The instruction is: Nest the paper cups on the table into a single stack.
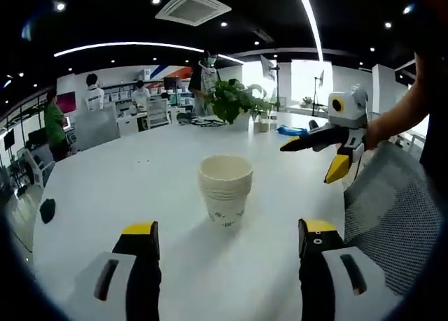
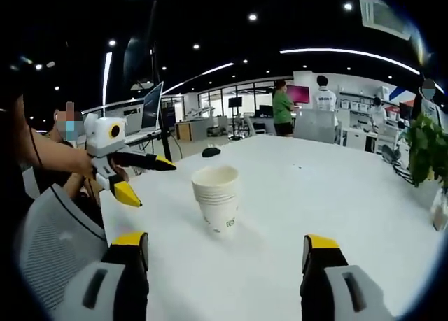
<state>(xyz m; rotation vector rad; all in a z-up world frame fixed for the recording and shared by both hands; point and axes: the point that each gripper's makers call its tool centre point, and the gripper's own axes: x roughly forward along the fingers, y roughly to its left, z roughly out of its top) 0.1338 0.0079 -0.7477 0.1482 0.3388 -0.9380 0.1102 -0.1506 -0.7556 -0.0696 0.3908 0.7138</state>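
Since the paper cups (image 1: pixel 225 191) already stand nested upright on the table (image 1: pixel 126 188), the left gripper (image 1: pixel 227 240) and right gripper (image 2: pixel 224 254) hang back, jaws wide and empty

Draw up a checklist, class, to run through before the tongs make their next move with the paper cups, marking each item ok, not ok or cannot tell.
1. Cups nested in a single stack: ok.
2. Stack upright on the table: ok.
3. Left tongs open, holding nothing: ok.
4. Right tongs open, holding nothing: ok.
5. No loose cup left elsewhere on the table: cannot tell, part of it is out of view.
6. Every cup seated fully down: cannot tell.
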